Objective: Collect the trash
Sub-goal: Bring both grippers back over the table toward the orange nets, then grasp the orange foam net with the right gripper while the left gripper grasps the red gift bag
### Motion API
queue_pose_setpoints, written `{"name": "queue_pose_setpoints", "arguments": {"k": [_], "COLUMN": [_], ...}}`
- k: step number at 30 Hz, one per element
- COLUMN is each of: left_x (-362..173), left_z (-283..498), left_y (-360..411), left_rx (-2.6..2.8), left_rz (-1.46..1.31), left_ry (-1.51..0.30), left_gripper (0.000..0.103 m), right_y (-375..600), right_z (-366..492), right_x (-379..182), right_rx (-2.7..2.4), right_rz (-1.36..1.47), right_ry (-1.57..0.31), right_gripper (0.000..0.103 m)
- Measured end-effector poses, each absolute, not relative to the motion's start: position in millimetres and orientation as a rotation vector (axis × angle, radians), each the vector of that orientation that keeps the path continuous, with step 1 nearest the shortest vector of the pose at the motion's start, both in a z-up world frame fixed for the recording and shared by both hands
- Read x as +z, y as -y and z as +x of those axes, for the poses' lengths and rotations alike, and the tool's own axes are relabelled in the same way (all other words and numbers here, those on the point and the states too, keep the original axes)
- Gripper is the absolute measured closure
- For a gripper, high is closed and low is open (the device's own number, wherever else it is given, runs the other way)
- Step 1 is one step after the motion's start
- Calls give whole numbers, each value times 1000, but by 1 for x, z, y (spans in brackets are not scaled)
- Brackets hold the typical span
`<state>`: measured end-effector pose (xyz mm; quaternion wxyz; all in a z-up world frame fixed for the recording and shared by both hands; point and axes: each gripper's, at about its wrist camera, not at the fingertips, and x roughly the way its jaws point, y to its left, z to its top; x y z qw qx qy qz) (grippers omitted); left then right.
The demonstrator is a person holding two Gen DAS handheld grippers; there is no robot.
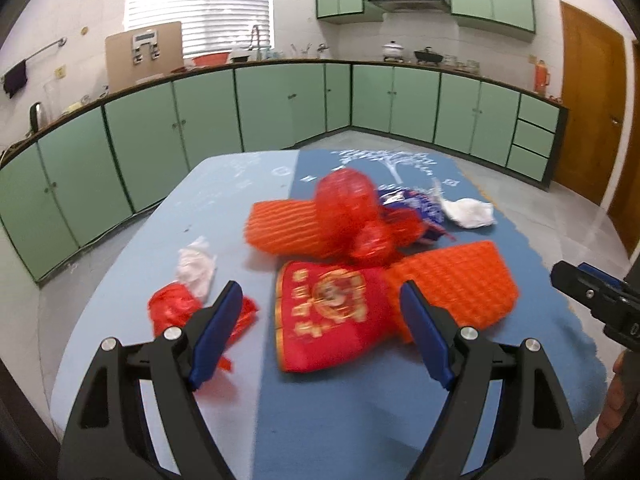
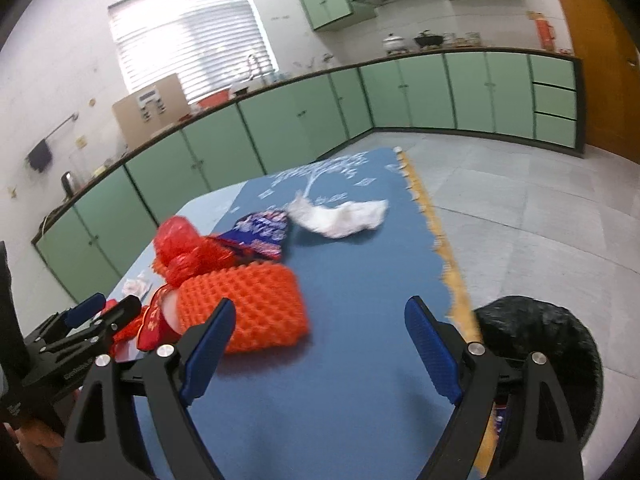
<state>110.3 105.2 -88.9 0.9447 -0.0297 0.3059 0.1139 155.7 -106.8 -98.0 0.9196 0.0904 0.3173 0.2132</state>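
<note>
Trash lies on the blue table. A red pouch with gold print lies just ahead of my open, empty left gripper. Around it are two orange foam mats, a red net bag, a crumpled red wrapper, a white tissue, a blue-purple wrapper and a white crumpled paper. My right gripper is open and empty above the blue cloth, beside the orange foam mat. The white paper lies farther ahead.
A black trash bag bin stands on the floor by the table's right edge. The right gripper shows at the left wrist view's right edge; the left gripper shows at the right wrist view's left. Green kitchen cabinets line the walls.
</note>
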Motion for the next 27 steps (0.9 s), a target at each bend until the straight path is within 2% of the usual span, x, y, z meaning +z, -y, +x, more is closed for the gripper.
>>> {"name": "queue_pose_setpoints", "arguments": {"k": [8, 12, 14, 17, 22, 27], "left_x": [-100, -107, -110, -113, -118, -123], "left_z": [108, 108, 109, 111, 112, 114], "left_y": [-122, -126, -127, -128, -129, -131], "left_rx": [252, 255, 253, 244, 232, 212], "left_rz": [-62, -72, -76, -78, -100, -137], "left_ry": [-641, -652, -655, -663, -676, -692], "left_gripper": [25, 25, 25, 25, 24, 25], "right_y": [74, 64, 61, 57, 53, 52], "right_z": [177, 184, 187, 190, 187, 178], "right_x": [-116, -122, -127, -131, -129, -121], "right_rx": [482, 494, 507, 536, 573, 561], "right_rz": [122, 103, 97, 105, 91, 42], "right_ry": [-710, -742, -765, -789, -776, -740], "right_gripper": [22, 28, 34, 47, 78, 82]}}
